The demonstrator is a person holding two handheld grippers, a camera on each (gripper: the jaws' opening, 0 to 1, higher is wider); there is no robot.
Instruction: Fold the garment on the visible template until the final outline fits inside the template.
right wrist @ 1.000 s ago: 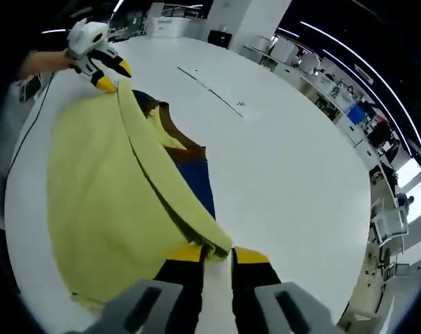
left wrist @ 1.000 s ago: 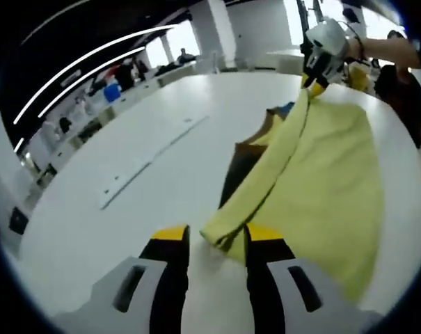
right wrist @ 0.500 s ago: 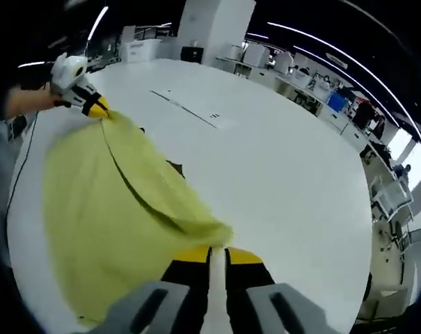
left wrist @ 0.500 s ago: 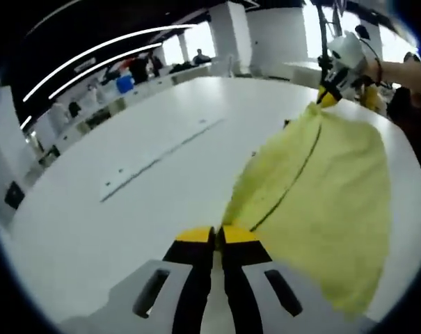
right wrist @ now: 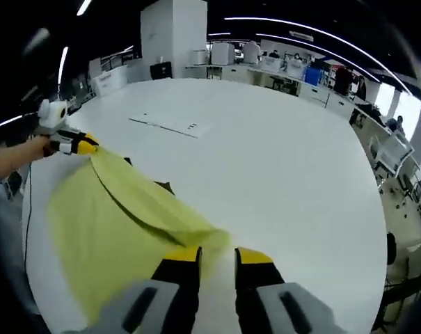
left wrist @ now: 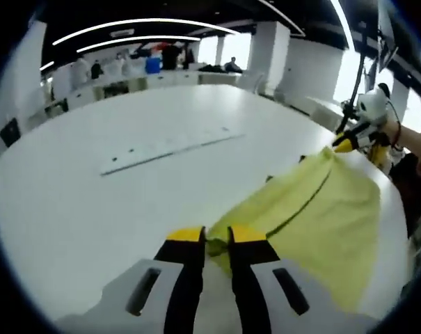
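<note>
A yellow garment [left wrist: 314, 209] lies spread on the white table [left wrist: 92, 209], stretched between both grippers. In the left gripper view my left gripper [left wrist: 217, 240] has its jaws slightly parted, with the garment's near corner lying between the tips. My right gripper [left wrist: 356, 136] sits at the garment's far corner. In the right gripper view my right gripper [right wrist: 217, 256] is also slightly open, the garment [right wrist: 120, 216] ending at its tips. The left gripper [right wrist: 67, 141] is at the far corner there. Two dark bits of the template [right wrist: 165, 186] peek out past the garment's far edge.
A long thin marked strip [left wrist: 165, 146] lies flat on the table beyond the garment, seen also as a strip [right wrist: 170, 125] in the right gripper view. A person's hand [left wrist: 405, 136] holds the right gripper. Desks and people stand in the background.
Both pairs of jaws, pressed together half a second ago, now stand slightly apart. The garment's raised edge has come down over the dark template, which showed widely one second ago.
</note>
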